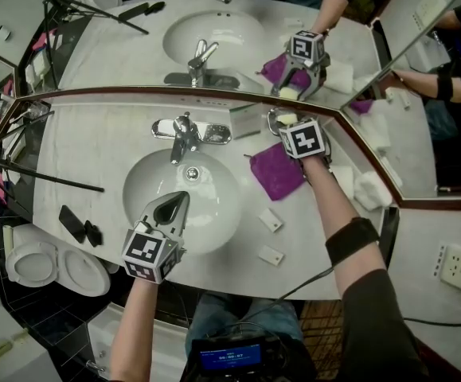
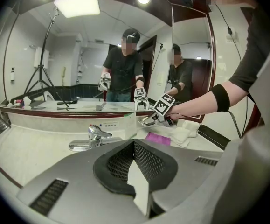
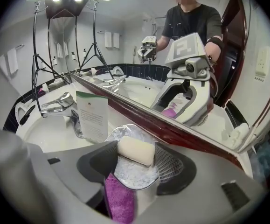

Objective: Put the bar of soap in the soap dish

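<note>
Right gripper view has the soap (image 3: 135, 150) lying across the gap of the right gripper (image 3: 135, 161). Its two ends meet the mesh pads (image 3: 172, 164), so the jaws stand fairly wide and pinch the bar by its length. Directly below is the clear dish (image 3: 131, 177); the soap is over the dish's far half, and I cannot tell whether it rests on the dish or hangs just above. A purple cloth (image 3: 118, 199) lies at 6 o'clock of the dish, a folded card (image 3: 93, 115) at 10 o'clock, and the tap (image 3: 55, 104) beyond the card. The left gripper (image 2: 135, 169) has its jaws pressed together on nothing. In the head view it hovers over the basin (image 1: 214, 213), at 7 o'clock of the dish and well apart from it. The likely risk is the release: the bar sits toward the far rim, so letting go off-centre could let it slide off the smooth dish toward the mirror. A pad that clings could also drag the bar or the light dish along. Only the right gripper view shows soap, pads and dish together. In the head view the marker cube covers most of the dish, but that view alone shows how the counter is laid out.
</note>
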The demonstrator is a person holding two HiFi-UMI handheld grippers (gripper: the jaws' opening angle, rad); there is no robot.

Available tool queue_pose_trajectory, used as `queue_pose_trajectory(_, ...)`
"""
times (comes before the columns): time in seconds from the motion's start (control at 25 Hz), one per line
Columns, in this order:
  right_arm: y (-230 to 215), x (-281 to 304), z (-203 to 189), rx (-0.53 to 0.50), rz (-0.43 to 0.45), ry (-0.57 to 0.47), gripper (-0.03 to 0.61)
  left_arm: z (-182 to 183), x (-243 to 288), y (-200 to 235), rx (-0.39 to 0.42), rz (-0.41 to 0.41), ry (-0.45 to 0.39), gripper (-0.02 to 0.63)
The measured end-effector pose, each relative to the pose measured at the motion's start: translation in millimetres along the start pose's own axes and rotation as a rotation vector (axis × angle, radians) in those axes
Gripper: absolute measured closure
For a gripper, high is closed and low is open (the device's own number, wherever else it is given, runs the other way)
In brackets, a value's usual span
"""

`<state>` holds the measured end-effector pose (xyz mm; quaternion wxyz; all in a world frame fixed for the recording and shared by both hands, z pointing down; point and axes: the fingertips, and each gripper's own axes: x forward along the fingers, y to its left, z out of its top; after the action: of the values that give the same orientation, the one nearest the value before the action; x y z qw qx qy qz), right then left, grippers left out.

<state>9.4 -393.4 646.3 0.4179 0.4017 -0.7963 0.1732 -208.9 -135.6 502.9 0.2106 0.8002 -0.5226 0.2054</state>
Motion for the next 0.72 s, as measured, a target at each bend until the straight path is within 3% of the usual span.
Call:
queue_pose_trajectory(0.36, 3, -5, -5, -0.048, 0.007, -0.006, 0.325, 3, 1, 1, -0.001, 0.005, -0.008, 0.607)
queue_pose_trajectory(0.72, 37, -47, 9, -0.172, 0.087, -0.093, 0.325, 2, -6, -6, 0.008, -0.004, -0.014, 0.607)
